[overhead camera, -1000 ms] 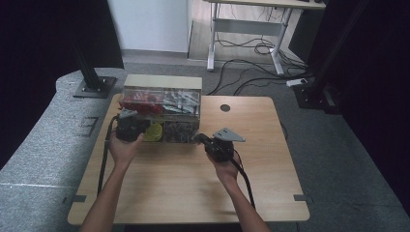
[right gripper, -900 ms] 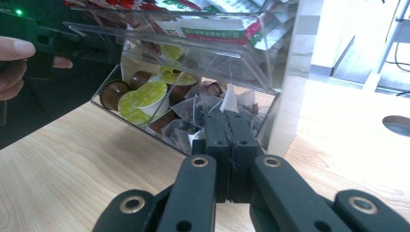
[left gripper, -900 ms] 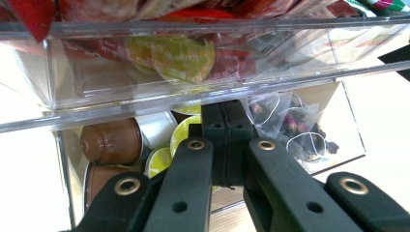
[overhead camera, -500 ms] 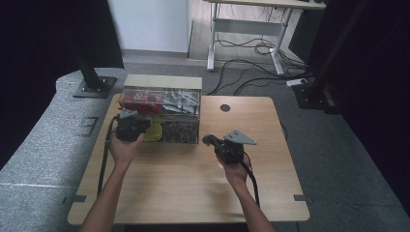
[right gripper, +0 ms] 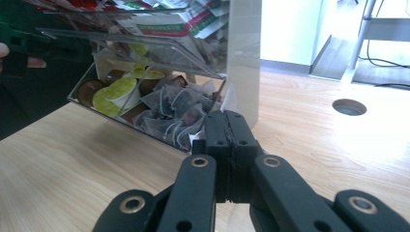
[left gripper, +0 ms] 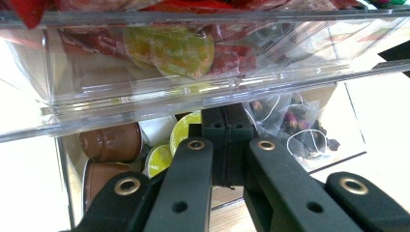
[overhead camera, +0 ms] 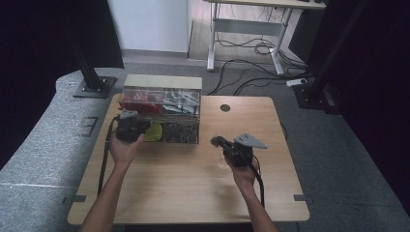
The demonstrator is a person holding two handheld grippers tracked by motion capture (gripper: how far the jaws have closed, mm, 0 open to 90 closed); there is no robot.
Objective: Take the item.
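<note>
A clear drawer organiser stands at the table's far left. Its lower drawer is tilted open, with brown and green capsules on one side and tea bags on the other. My left gripper is at that drawer's front, and its jaws are shut with nothing seen between them. My right gripper hangs over the table to the right of the box, apart from it. It is shut, and a pale translucent tea bag dangles under its tips.
The upper drawers hold red packets and white sachets. A round cable hole lies in the tabletop behind the right gripper. Bare wood spreads across the near half. A desk frame and cables stand on the floor beyond.
My right gripper has drawn away from the organiser, to the right and toward the near edge. The left hand has stayed at the drawer.
</note>
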